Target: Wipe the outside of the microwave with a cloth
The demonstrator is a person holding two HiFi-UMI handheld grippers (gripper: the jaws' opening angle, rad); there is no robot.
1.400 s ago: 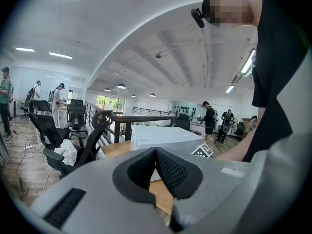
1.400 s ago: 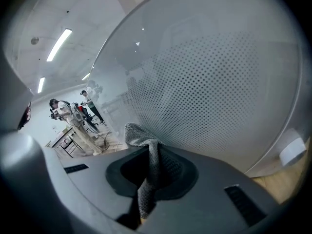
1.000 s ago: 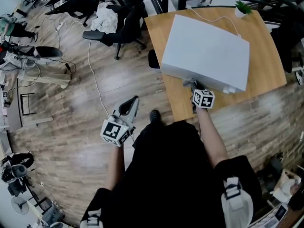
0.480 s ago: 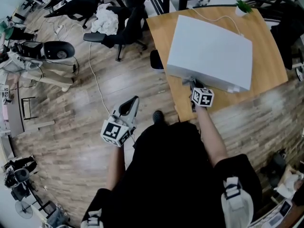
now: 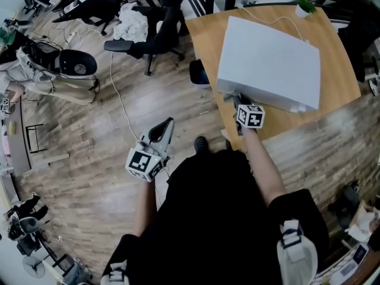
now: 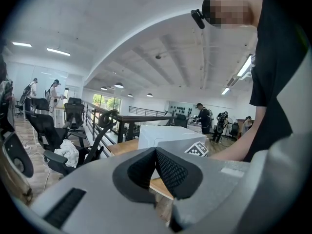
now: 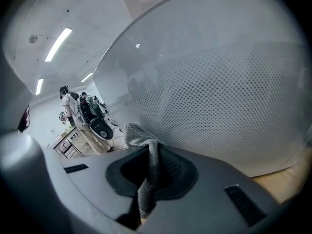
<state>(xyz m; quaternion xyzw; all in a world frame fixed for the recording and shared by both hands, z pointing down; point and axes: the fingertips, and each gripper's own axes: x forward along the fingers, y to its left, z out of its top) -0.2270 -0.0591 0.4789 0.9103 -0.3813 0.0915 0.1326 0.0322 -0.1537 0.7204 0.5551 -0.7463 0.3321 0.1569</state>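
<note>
While the right gripper (image 5: 239,101), clamping a grey knitted cloth (image 7: 142,136), has slid slightly along the white box-shaped microwave (image 5: 270,64), wiping progresses; the left gripper (image 5: 163,132) is closed and empty.

Bright, even ceiling-strip light; fisheye bending and dark corners; nearest claw surfaces blur.

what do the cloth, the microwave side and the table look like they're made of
Cloth: grey knitted or terry fabric, looped weave visible. Microwave: probably white painted metal, smooth, with rows of tiny dots. Table: wood or wood-look laminate, light-brown top.
</note>
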